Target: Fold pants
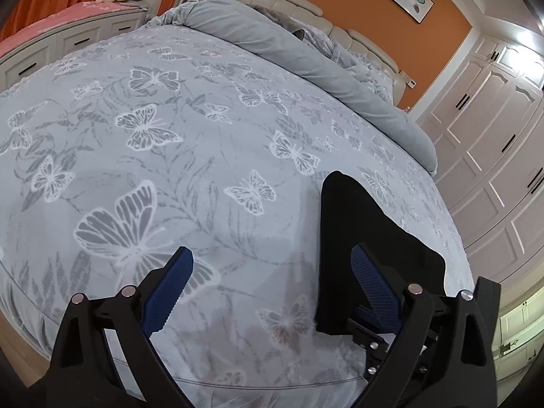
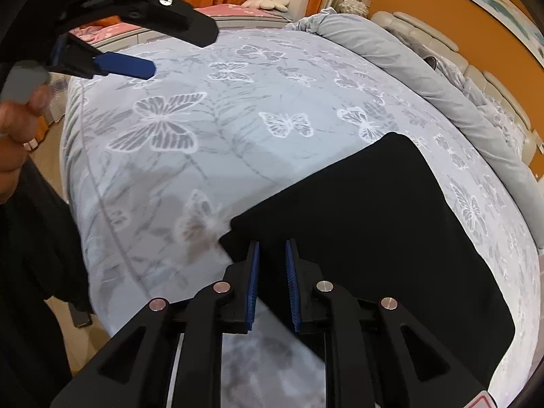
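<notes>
Black pants (image 2: 367, 224) on bed (image 2: 238, 136); right tool (image 2: 272, 255) apparently pinching edge.

- The bed (image 1: 170, 142) is big and has a pale blue cover with white and grey butterflies on it.
- Black pants (image 2: 374, 224) lie flat on the cover, near the bed's edge.
- A plain grey blanket (image 1: 306, 54) is rolled up in a long bundle across the far end.
</notes>
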Motion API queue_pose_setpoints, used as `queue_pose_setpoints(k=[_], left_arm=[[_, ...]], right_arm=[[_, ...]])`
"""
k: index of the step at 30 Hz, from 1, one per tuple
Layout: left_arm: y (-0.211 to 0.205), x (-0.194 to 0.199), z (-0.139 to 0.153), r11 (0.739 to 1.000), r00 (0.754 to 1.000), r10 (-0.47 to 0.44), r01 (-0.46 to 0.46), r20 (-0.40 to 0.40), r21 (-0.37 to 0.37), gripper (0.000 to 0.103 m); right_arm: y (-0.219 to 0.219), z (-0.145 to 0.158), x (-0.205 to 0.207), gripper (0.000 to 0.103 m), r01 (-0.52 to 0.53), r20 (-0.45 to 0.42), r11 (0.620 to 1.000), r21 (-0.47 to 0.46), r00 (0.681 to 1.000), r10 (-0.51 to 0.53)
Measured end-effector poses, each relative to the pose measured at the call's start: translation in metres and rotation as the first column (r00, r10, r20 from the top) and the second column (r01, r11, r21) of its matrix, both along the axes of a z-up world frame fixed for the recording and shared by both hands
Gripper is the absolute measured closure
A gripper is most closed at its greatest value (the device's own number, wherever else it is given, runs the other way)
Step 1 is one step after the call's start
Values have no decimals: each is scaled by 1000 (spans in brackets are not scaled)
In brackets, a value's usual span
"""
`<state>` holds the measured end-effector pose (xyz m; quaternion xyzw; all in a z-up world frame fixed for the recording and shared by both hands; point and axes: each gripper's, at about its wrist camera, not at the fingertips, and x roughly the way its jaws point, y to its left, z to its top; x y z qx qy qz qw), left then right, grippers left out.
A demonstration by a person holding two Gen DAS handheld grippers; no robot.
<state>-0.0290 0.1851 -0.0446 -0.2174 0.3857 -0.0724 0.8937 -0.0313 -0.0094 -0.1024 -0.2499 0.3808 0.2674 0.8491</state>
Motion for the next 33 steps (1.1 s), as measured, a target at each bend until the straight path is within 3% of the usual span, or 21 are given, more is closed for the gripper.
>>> queue_pose_setpoints(k=[4,5,9,13,17,19,20,22,23,24,25,28,30,31,33], left_arm=[[-4,2,1,1000,1000,-6,6,1,1,11],[-4,2,1,1000,1000,-6,6,1,2,11],[-4,2,2,1000,1000,0,0,1,-10,11],[-2,5,0,1000,1000,6,-6,-2,-18,11],[-9,10,-5,1000,1000,-6,6,-25,-15,11],[-15,11,-8,1000,999,-23,23,-28,2,11],[-20,13,-9,999,999,-39,39,-34,14,10],[-27,17,-15,998,996,-69,70,-52,11,7],[-32,20,-20,996,994,-88,88,-68,0,7],[-36,23,-23,995,992,-100,99,-80,-11,7],[-42,28,-28,993,988,-120,117,-97,-30,7],[-66,48,-48,979,967,-192,177,-166,-100,7],[-85,60,-62,973,951,-223,203,-214,-113,7],[-92,64,-69,971,944,-230,209,-237,-112,7],[-107,71,-86,972,926,-231,206,-297,-115,7]], right_arm=[[7,-5,5,91,-17,16,1000,7,1000,17],[7,-5,7,100,-26,14,999,31,1000,26],[2,7,-6,100,-81,-34,990,112,996,85],[-11,-25,-18,100,-99,-103,995,29,989,101],[-12,-12,-10,94,-94,-108,990,104,989,105],[-18,-15,-3,94,-67,-141,993,95,987,80],[-23,-12,-5,91,-64,-147,992,109,986,80],[-46,11,-12,60,-34,-129,987,154,990,55],[-61,23,-15,37,-4,-97,984,176,995,21],[-83,39,-19,26,40,-47,977,208,998,-31],[-101,50,-20,24,75,-19,969,233,997,-72],[-184,76,-12,17,300,-18,901,314,951,-310],[-245,71,0,17,493,-111,791,361,865,-489],[-278,59,8,17,593,-222,705,390,803,-553],[-317,29,18,16,700,-424,567,434,714,-558]])
